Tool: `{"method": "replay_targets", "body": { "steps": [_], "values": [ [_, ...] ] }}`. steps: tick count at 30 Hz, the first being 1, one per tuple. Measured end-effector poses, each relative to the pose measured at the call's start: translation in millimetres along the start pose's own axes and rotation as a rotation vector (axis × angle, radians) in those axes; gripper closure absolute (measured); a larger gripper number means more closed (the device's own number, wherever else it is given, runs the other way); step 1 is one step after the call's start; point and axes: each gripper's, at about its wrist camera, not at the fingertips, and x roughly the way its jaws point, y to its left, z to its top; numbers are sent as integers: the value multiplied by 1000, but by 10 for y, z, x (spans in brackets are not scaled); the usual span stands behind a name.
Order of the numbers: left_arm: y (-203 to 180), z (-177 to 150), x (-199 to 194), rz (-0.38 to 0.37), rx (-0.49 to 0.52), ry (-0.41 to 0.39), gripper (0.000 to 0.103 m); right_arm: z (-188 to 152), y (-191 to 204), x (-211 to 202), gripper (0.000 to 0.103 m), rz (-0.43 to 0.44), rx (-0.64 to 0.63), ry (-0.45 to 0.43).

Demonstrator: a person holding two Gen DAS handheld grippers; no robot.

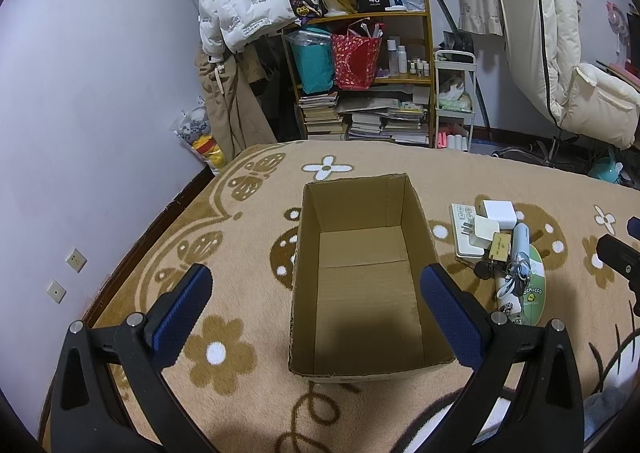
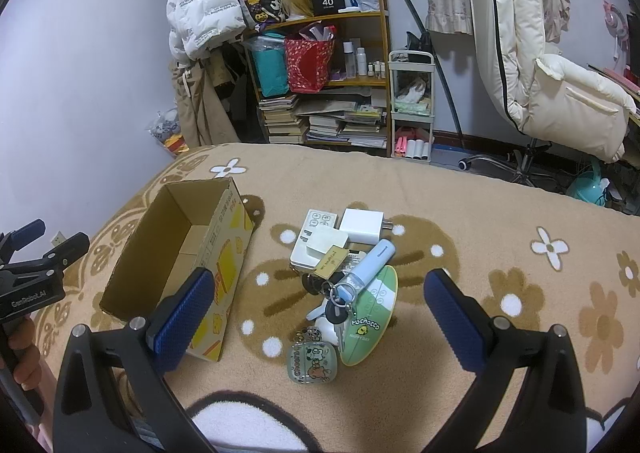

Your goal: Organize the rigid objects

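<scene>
- Left wrist view: left hand-held gripper (image 1: 316, 313) spread wide, nothing held, hovering over open brown cardboard box (image 1: 362, 367) on tan flower-pattern blanket (image 1: 248, 229). Box empty, long axis running away from camera. Pile of small items to its right.
- Right wrist view: right hand-held gripper (image 2: 318, 319) wide open, empty, pile straight ahead betw. pads: white square charger (image 2: 362, 228), pale blue cylinder tube (image 2: 370, 265) lying diagonal, keys w/ clear square charm (image 2: 314, 363). Right hand nearer; box to left of pile.
</scene>
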Motion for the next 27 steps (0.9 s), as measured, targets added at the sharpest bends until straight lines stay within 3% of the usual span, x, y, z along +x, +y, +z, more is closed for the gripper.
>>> {"method": "replay_targets", "body": {
  "steps": [27],
  "values": [
    [3, 1, -3, -1, 0, 2, 0, -24, 12, 56, 0, -2, -2, 5]
  ]
}}
